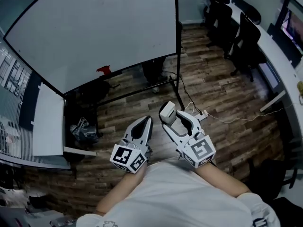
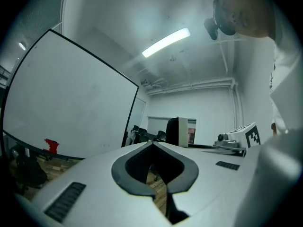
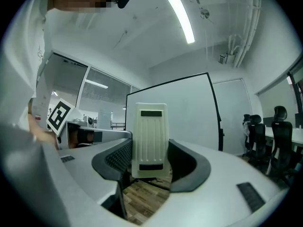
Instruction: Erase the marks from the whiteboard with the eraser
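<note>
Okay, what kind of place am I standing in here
Most likely an office or meeting room. There is a big whiteboard on a floor stand, a row of black office chairs along a long white desk, and wood-look flooring.

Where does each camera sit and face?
Head view: on the person's head, looking down at the whiteboard and floor; the left gripper, right gripper and forearms show.
Left gripper view: on the left gripper, facing the whiteboard along its shut jaws; the person's torso shows at right.
Right gripper view: on the right gripper, facing the whiteboard past the held eraser; their shirt shows at left.
Shared: all three show the whiteboard.
</note>
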The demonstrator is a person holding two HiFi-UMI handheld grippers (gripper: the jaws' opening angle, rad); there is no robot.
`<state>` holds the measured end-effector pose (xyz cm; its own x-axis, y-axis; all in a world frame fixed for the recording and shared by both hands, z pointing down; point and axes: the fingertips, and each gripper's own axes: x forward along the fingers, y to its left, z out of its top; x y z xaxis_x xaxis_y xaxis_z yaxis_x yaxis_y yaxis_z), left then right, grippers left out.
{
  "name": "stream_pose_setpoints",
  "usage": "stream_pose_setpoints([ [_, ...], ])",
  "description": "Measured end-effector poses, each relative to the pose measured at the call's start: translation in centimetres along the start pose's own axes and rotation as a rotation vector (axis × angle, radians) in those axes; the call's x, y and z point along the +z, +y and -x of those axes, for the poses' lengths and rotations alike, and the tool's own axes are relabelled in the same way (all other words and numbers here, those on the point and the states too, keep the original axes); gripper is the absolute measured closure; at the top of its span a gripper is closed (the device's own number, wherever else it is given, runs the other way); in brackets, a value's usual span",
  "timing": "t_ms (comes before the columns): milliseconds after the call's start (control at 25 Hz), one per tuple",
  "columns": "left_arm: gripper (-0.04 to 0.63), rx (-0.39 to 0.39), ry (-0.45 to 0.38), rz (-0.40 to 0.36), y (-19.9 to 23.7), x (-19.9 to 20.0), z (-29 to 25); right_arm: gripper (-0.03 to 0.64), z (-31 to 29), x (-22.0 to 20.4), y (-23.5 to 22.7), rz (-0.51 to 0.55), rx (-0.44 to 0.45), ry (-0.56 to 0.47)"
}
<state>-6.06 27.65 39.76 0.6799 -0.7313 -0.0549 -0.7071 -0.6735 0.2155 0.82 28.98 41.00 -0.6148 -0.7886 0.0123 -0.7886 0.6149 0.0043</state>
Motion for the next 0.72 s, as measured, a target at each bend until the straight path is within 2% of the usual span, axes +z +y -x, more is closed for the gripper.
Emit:
stream_pose_setpoints([
  [160,0.589,0.014,0.002,-0.011,-2.1,-0.3,-3.0,0.382,1.8,-0.7,-3.0,-0.005,0.019,0.012],
  [320,0.589,0.04,0.005,-0.013,-2.9,-1.3,-5.0,0.382,3.3,-2.1,-5.8,-0.056,0.004,0.032],
  [720,0.589,-0.016,0.062,-0.001,-4.0,-2.9,-9.2,0.382,3.4,-4.0,-9.3,-0.111,-0.011,0.056],
])
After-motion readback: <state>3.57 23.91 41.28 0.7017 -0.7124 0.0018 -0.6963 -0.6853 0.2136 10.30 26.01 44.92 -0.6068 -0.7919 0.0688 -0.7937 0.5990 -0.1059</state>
